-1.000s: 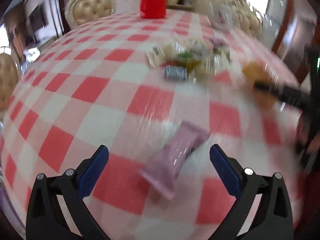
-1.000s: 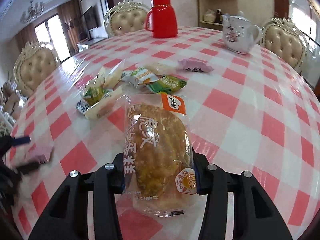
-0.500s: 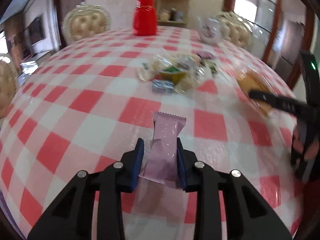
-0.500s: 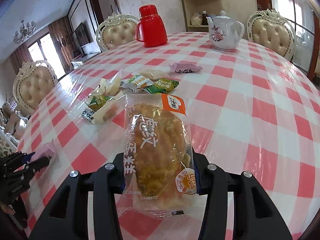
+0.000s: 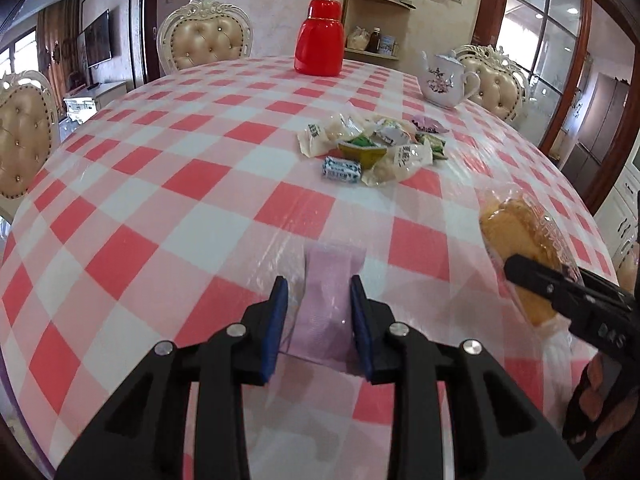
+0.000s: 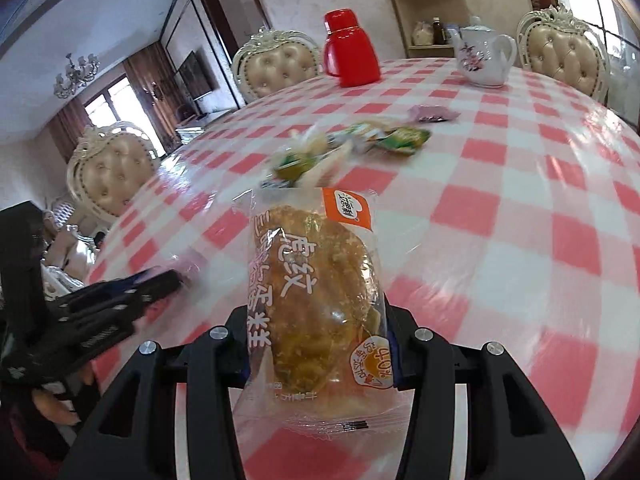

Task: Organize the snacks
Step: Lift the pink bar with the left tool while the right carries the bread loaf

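Note:
My left gripper (image 5: pixel 318 286) is shut on a small pink snack packet (image 5: pixel 334 264), held just above the red-and-white checked table (image 5: pixel 200 232). To its right, my right gripper (image 5: pixel 532 276) grips a clear packet with a golden cake (image 5: pixel 516 232). In the right wrist view that cake packet (image 6: pixel 316 280) stands upright between the right gripper's (image 6: pixel 316 316) jaws, and the left gripper (image 6: pixel 160 280) shows blurred at the left. A loose pile of wrapped snacks (image 5: pixel 372 148) lies mid-table, also seen as the snack pile (image 6: pixel 348 144) beyond the cake.
A red thermos (image 5: pixel 319 40) and a white flowered teapot (image 5: pixel 442 82) stand at the table's far side. A purple packet (image 5: pixel 428 123) lies beside the pile. Cushioned chairs (image 5: pixel 204 40) ring the table. A hand (image 6: pixel 56 408) holds the left gripper.
The left gripper's jaws shut on the pink packet, which lay loose on the cloth, and lifted it. The right gripper carried the cake packet closer to the left one.

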`<state>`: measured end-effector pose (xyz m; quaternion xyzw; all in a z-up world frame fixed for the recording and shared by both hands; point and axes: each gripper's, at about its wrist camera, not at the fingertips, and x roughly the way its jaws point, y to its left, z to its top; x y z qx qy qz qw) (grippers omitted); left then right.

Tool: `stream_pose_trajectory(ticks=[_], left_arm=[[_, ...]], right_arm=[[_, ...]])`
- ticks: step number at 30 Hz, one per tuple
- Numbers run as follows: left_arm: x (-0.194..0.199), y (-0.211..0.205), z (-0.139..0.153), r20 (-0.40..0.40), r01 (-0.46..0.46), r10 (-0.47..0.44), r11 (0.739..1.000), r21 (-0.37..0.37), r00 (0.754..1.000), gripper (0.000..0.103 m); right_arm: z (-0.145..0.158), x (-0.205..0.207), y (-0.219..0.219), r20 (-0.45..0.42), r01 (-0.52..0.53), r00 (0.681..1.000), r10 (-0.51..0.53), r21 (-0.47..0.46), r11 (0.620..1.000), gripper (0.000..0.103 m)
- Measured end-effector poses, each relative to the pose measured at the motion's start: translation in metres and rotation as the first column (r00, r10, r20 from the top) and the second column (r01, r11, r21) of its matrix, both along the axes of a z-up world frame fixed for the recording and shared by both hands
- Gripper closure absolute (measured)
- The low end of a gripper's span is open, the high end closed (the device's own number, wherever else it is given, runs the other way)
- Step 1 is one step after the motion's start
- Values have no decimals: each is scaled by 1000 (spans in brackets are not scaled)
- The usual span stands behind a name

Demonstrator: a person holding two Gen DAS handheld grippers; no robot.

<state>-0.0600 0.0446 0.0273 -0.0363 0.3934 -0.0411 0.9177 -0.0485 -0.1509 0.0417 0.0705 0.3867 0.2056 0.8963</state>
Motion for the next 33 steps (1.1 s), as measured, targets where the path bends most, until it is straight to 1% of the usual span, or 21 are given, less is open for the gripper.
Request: stream_pose_trajectory(ticks=[1, 3, 7, 9, 10, 11, 13, 14, 17, 20, 21, 22, 23, 24, 25, 26, 30, 33], left_arm=[[-2, 0, -1, 0, 1, -1, 1000, 3, 1000, 76], [-8, 2, 0, 2, -1, 1, 1000, 8, 1000, 76], [-17, 7, 1, 8, -6, 6, 1000, 11, 1000, 77], [-20, 14, -1, -3, -3, 3, 1000, -4, 1000, 77], [-22, 18, -2, -9, 0, -1, 1000, -17, 1000, 75], [-24, 23, -3, -20, 6, -7, 1000, -31, 1000, 69], [-27, 30, -4, -32, 2, -3, 999, -41, 999, 24], [-30, 32, -5, -26, -1, 0, 999, -41, 1000, 22], [-26, 26, -8, -48, 39, -40, 999, -27, 998, 22], [-15, 10, -18, -90, 88, -86, 996, 24, 992, 22], [-13, 7, -21, -102, 90, -86, 995, 41, 991, 27], [-12, 4, -20, -98, 94, -89, 994, 50, 991, 51], [-10, 2, -19, -100, 83, -74, 993, 87, 992, 62], [-9, 1, -19, -104, 80, -69, 990, 112, 992, 68], [-9, 0, -19, -108, 85, -72, 989, 119, 992, 70], [-10, 2, -18, -109, 86, -74, 990, 110, 991, 70], [-20, 16, -13, -77, 32, -26, 997, 74, 997, 70], [-35, 30, 0, -38, -6, 8, 999, 54, 999, 70]], right_arm=[[0, -6, 5, -1, -12, 1000, 12, 5, 1000, 56], [1, -17, 16, 4, -29, 1000, 29, -2, 1000, 56], [-1, -30, 33, 21, -24, 999, 25, -70, 997, 56], [-2, -32, 34, 8, -22, 1000, 22, -69, 997, 56], [-2, -33, 32, 7, -21, 1000, 21, -64, 998, 56], [0, -36, 31, 10, -15, 1000, 16, -61, 998, 56], [3, -41, 28, 18, -11, 1000, 12, -54, 998, 56], [5, -43, 26, 20, -8, 1000, 9, -47, 999, 56], [10, -49, 25, 25, -6, 1000, 7, -34, 999, 56], [17, -57, 28, 39, -17, 999, 18, -35, 999, 56], [19, -58, 29, 42, -21, 999, 22, -35, 999, 56], [20, -61, 30, 46, -26, 999, 28, -37, 999, 56], [21, -63, 31, 48, -28, 998, 30, -38, 999, 56], [22, -64, 31, 48, -29, 998, 31, -40, 999, 56], [21, -65, 32, 48, -29, 998, 31, -41, 999, 56], [21, -65, 32, 47, -29, 998, 31, -41, 999, 56], [20, -72, 41, 43, -48, 998, 50, -59, 997, 56], [18, -77, 52, 40, -74, 996, 77, -69, 995, 56]])
